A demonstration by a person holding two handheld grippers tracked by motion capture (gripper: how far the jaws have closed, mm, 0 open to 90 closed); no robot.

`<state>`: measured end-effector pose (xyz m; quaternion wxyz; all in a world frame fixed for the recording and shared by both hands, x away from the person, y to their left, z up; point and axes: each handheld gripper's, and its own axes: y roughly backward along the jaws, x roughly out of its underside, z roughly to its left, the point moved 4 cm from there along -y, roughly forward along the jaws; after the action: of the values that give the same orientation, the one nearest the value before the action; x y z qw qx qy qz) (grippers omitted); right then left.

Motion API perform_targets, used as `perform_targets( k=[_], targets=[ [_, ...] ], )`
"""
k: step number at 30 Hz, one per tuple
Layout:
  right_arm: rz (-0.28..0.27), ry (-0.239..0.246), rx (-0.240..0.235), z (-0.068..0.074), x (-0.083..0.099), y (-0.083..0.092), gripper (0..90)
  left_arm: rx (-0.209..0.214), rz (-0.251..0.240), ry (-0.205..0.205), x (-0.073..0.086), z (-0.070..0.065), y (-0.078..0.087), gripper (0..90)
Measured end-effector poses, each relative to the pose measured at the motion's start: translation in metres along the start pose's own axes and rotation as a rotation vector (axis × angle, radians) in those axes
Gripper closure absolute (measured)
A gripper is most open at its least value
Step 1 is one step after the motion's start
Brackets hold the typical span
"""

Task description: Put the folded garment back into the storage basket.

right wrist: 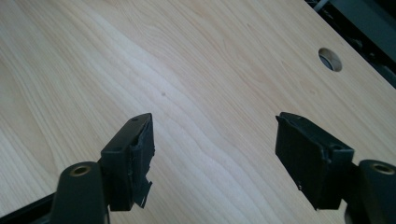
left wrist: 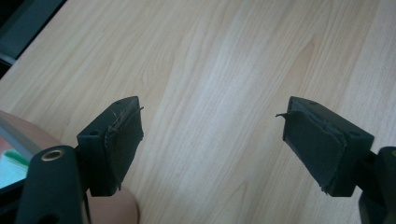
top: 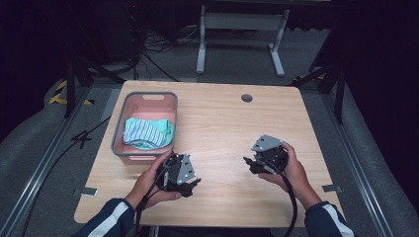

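Grippers: two, a left gripper [top: 193, 185] at near left and a right gripper [top: 250, 163] at near right, each in one hand
Jaws: four, two black ones per gripper, each pair standing apart over bare wood
Grey three-cornered plates: two, one on top of each gripper
Baskets: one, a pink basket [top: 125, 111] with a grey rim at far left
Cloths: one bundle, a striped cloth [top: 146, 132] inside the basket
Tables: one, a wooden table [top: 222, 123]
Table holes: one, a round hole [top: 247, 98] at the far edge
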<state>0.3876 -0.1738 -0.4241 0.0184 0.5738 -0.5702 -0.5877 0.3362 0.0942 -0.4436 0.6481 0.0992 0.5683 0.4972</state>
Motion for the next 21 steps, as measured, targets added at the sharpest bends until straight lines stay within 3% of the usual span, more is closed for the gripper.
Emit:
perform_targets(
  k=[9, 13, 15, 17, 20, 21],
  targets=[
    [-0.042, -0.044, -0.005, -0.007, 0.037, 0.009, 29.1, 0.049, 0.012, 0.016, 0.016, -0.006, -0.013, 19.9],
    [-0.028, -0.059, -0.007, -0.010, 0.056, 0.010, 28.7, 0.050, 0.051, 0.013, 0.023, -0.012, -0.022, 19.9],
    [-0.029, -0.065, -0.009, -0.010, 0.059, 0.010, 28.7, 0.062, 0.045, 0.022, 0.024, -0.014, -0.024, 19.1],
    [-0.016, -0.076, -0.009, -0.011, 0.076, 0.008, 28.5, 0.080, 0.038, 0.036, 0.025, -0.015, -0.025, 19.0],
    [-0.004, -0.088, -0.010, -0.010, 0.085, 0.006, 28.4, 0.102, 0.036, 0.058, 0.027, -0.015, -0.027, 18.9],
    [0.012, -0.107, -0.018, -0.011, 0.094, 0.005, 28.2, 0.134, 0.035, 0.074, 0.028, -0.016, -0.028, 19.0]
  ],
)
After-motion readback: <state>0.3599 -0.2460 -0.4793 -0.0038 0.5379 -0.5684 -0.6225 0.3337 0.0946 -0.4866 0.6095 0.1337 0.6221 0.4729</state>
